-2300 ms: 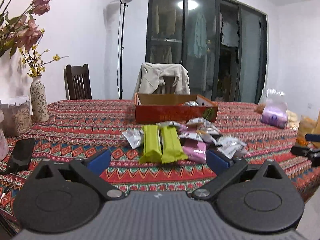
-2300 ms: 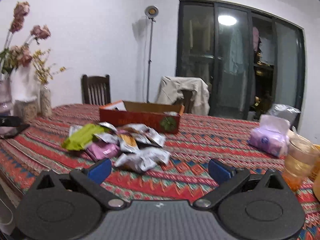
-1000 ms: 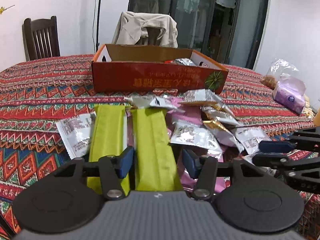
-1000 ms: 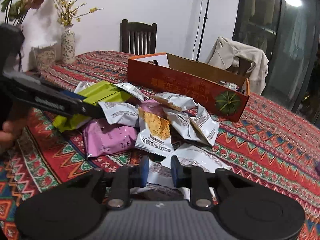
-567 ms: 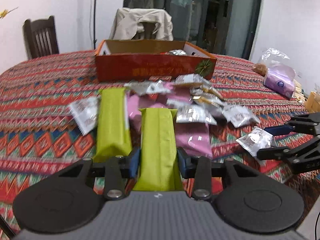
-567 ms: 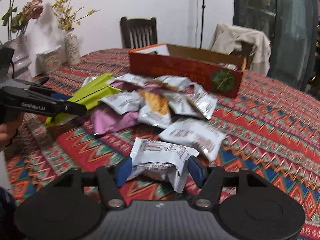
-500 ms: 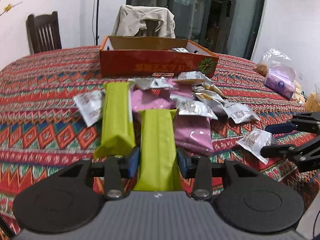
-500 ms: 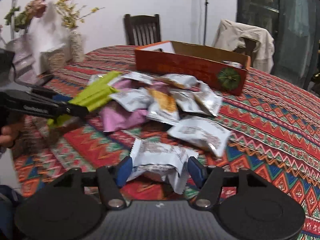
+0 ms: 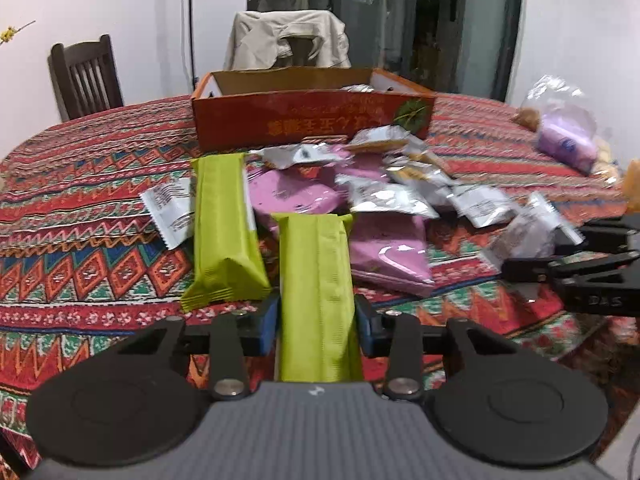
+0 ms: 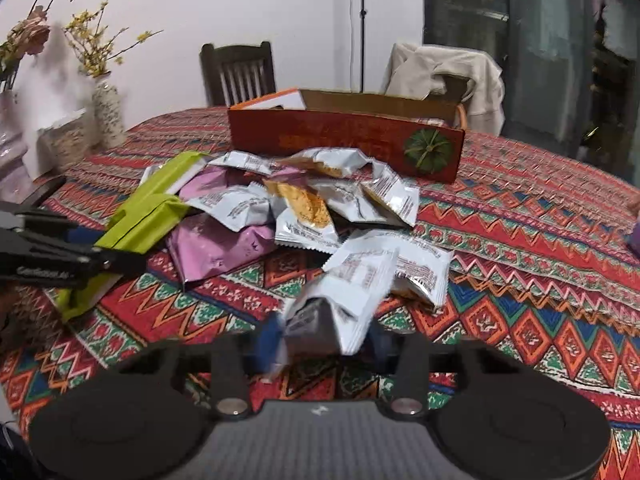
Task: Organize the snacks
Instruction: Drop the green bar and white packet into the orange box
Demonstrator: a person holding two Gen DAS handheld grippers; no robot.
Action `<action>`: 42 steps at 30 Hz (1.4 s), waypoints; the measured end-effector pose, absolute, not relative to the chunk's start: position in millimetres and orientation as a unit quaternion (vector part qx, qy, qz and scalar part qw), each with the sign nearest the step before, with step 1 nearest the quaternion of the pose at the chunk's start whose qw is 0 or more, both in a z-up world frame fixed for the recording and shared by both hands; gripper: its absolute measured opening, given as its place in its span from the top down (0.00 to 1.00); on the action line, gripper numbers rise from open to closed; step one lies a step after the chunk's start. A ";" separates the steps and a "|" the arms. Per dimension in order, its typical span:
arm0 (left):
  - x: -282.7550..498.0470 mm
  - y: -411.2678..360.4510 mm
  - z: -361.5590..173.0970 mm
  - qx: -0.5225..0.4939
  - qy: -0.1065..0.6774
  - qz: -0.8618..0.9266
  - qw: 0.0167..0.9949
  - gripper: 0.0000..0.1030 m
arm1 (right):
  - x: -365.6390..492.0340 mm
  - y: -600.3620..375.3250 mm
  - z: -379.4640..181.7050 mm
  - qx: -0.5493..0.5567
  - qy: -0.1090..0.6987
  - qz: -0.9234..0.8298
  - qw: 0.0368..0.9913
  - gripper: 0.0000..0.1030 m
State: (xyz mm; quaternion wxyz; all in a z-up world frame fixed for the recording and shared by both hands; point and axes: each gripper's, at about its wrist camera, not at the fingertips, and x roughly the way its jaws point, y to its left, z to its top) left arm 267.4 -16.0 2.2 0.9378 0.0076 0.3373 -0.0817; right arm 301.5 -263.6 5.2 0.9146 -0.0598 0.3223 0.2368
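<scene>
Left gripper (image 9: 316, 322) clamps green bar (image 9: 316, 280) — right gripper (image 10: 324, 338) pinches white packet (image 10: 348, 292)

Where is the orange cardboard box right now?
The orange box sits on the patterned tablecloth behind the snack pile, before the jacket-draped chair.

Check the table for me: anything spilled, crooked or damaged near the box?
Yes: the snack packets lie in a loose, overlapping heap on the tablecloth in front of the orange box, not inside it. The white packet in the right tool looks crumpled by the grip. Nothing looks torn.
</scene>
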 end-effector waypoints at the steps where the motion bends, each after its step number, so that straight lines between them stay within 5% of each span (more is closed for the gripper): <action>1: 264.3 -15.1 5.1 0.005 0.332 -0.088 0.939 0.62 | 299.2 -263.8 6.3 -0.059 0.321 0.233 0.916 0.64; 10: 270.3 12.2 39.9 -0.044 0.293 -0.103 0.950 0.62 | 287.9 -282.5 29.4 -0.019 0.295 0.238 0.925 0.66; 16: 348.2 39.6 90.0 -0.058 0.260 -0.095 0.959 0.62 | 327.4 -281.6 67.4 -0.013 0.262 0.268 0.927 0.66; 24: 531.7 39.7 115.8 -0.035 0.284 -0.076 0.955 0.62 | 492.7 -239.4 124.2 -0.013 0.246 0.308 0.919 0.66; 33: 646.0 38.3 56.6 -0.023 0.383 -0.020 0.923 0.58 | 689.8 -168.4 78.0 -0.028 0.363 0.261 0.894 0.66; 35: 648.8 42.6 50.7 -0.033 0.389 -0.018 0.920 0.43 | 715.0 -157.1 64.2 -0.028 0.383 0.243 0.891 0.61; 37: 646.8 46.8 50.7 -0.036 0.383 -0.029 0.922 0.41 | 724.7 -153.0 57.0 -0.025 0.378 0.214 0.900 0.32; 39: 639.0 52.1 57.8 -0.026 0.373 -0.027 0.927 0.36 | 725.3 -153.9 58.8 -0.019 0.361 0.191 0.913 0.18; 42: 631.6 57.4 68.6 -0.029 0.364 -0.032 0.930 0.34 | 718.2 -160.2 66.1 -0.016 0.353 0.189 0.916 0.18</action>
